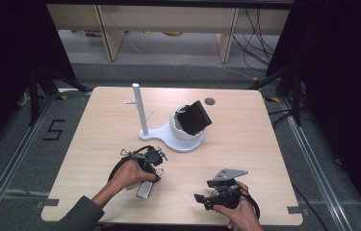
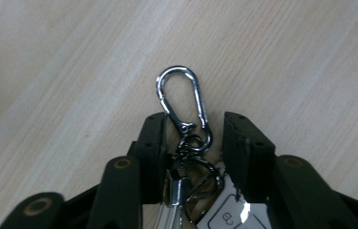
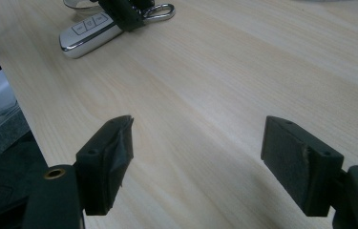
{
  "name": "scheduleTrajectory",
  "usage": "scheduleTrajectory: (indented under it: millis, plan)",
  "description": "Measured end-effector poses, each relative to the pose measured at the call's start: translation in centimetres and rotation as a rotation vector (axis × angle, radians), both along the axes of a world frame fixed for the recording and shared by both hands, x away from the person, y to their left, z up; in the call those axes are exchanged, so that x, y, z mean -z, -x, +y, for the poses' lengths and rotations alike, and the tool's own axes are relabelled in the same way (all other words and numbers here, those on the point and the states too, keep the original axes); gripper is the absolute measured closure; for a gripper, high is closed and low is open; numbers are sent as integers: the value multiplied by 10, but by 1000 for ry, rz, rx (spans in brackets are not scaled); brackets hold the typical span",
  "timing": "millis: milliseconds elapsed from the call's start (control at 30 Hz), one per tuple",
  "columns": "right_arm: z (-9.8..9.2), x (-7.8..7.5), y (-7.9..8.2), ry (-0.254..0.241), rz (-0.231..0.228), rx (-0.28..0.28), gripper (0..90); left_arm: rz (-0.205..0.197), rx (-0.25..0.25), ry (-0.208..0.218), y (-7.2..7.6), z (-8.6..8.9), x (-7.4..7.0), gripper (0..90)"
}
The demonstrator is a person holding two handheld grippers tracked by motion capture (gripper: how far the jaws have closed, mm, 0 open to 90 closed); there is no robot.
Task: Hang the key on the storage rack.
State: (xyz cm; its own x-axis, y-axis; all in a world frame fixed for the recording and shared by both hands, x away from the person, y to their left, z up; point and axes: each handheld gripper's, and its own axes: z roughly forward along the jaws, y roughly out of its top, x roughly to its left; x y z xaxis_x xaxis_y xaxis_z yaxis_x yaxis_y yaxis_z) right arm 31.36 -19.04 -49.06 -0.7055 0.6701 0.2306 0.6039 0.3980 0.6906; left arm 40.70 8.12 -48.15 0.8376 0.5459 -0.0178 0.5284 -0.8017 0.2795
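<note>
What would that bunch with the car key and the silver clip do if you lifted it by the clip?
It would probably dangle: the carabiner clip joins the car key fob through loose rings, so the fob should swing below. The polished metal looks slippery between the left gripper fingers. The fob seems the heavier end.

A black "5" is marked on the floor [image 1: 53,130] left of the surface [image 1: 245,144]; nothing else reads
</note>
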Motion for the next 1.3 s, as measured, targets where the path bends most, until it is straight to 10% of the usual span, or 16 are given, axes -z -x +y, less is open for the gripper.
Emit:
scheduleTrajectory:
  millis: [333,433,700,1300]
  plan:
    - [0,0,0,2,3,-7,273,23,56,-55,-4,-3,-2,681]
    - [1,0,0,4,3,-8,274,45,23,-95,-8,-3,-2,546]
    - [1,0,1,3,-5,-14,278,73,57,-125,-7,-5,-3,716]
    - [0,0,0,-3,-9,-8,283,56,121,-98,-4,2,-7,751]
